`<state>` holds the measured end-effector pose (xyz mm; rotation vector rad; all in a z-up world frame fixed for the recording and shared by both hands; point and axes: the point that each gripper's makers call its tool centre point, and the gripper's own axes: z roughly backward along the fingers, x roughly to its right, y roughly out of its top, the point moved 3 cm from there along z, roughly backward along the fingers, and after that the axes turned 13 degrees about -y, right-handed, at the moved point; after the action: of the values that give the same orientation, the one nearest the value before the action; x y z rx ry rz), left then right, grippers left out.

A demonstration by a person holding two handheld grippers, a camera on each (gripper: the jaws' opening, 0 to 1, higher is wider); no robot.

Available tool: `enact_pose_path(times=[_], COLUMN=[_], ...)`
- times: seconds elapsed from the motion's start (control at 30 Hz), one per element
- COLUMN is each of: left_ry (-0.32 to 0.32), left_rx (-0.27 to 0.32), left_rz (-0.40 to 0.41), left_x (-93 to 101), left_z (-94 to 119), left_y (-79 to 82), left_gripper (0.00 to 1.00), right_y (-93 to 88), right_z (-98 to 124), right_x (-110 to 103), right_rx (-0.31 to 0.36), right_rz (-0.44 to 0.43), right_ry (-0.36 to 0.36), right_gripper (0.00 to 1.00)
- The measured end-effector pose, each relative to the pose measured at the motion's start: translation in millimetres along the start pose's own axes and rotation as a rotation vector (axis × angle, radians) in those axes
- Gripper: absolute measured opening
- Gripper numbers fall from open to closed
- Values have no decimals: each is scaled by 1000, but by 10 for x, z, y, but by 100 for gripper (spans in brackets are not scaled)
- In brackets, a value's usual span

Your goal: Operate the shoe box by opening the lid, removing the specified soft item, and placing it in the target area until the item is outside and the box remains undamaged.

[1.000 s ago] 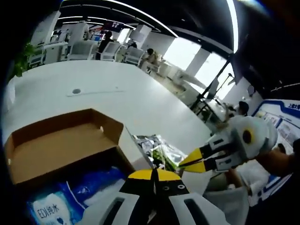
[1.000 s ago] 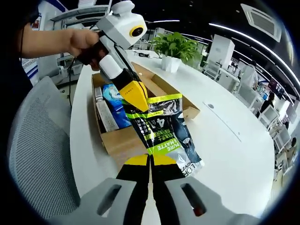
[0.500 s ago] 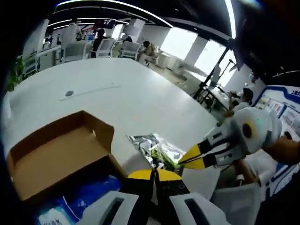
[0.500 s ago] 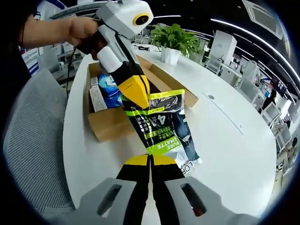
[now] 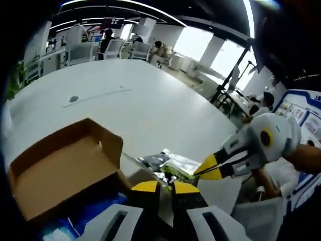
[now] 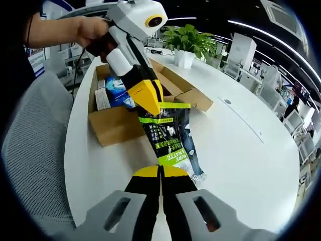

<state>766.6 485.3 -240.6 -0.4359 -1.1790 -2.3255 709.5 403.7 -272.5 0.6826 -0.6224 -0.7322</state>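
Broadly, I have a long white table (image 6: 251, 150) under both grippers, with a grey mesh chair (image 6: 35, 165) at its near left edge. On it sits the open cardboard shoe box (image 6: 118, 125), its lid (image 5: 55, 165) folded back, blue packets (image 6: 116, 90) inside. Just right of the box, clear of its walls, the black and green pouch (image 6: 168, 133) hangs stretched between my tools. My right gripper (image 6: 160, 172) has its yellow tips pressed together on the pouch's near end. My left gripper (image 6: 149, 103) meets the far end; its jaws stand slightly parted in the left gripper view, and I cannot tell whether they still pinch it. A potted plant (image 6: 188, 47) stands beyond.
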Motion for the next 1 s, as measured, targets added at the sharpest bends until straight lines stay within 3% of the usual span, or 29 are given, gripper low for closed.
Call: enact_pose_path(times=[0.13,0.5,1.0], left_ry=[3,16,37], left_rx=[6,21,121], left_rz=[-6,-30,-66], left_x=[-9,11,86], left_z=[37,236,700], left_y=[15,-4,18], left_gripper=[18,23,27], right_y=[-7,4,-96], right_z=[-21,-66,-139], right_x=[34,73,69], right_rx=[6,4,-37], right_rz=[7,24,122], right_ry=[2,11,43], right_gripper=[0,0,0])
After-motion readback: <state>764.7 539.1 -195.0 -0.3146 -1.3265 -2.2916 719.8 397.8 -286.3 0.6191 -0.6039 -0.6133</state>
